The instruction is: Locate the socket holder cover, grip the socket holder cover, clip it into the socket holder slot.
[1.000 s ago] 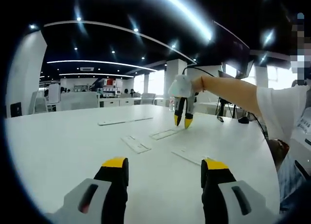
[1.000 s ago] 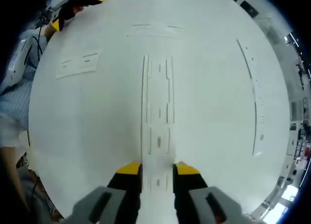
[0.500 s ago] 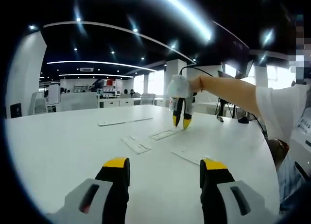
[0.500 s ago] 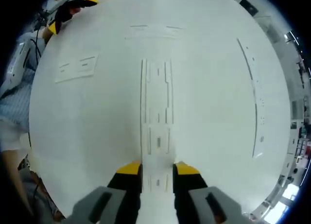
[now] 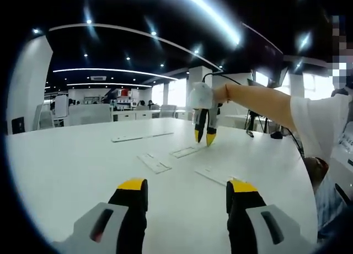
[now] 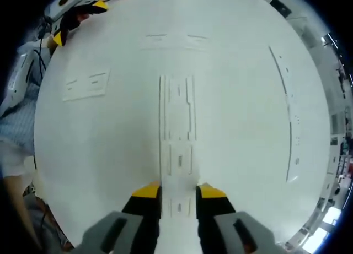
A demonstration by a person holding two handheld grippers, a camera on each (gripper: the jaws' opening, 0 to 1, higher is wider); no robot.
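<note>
The right gripper (image 6: 178, 194) hangs over the white tabletop (image 6: 248, 155), jaws parted and gripping nothing, lined up on the long socket holder cover (image 6: 177, 113) at 12 o'clock, apparently to straddle it. The left gripper (image 5: 187, 190) waits released, holding nothing, low above the tabletop.

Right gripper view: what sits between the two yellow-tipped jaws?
The near end of the long white socket holder piece runs between the right gripper jaws, flat on the white table. Contact is unclear.

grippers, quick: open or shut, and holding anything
Left gripper: open, holding nothing.
Right gripper: open, narrow gap, holding nothing, above the white strip.
</note>
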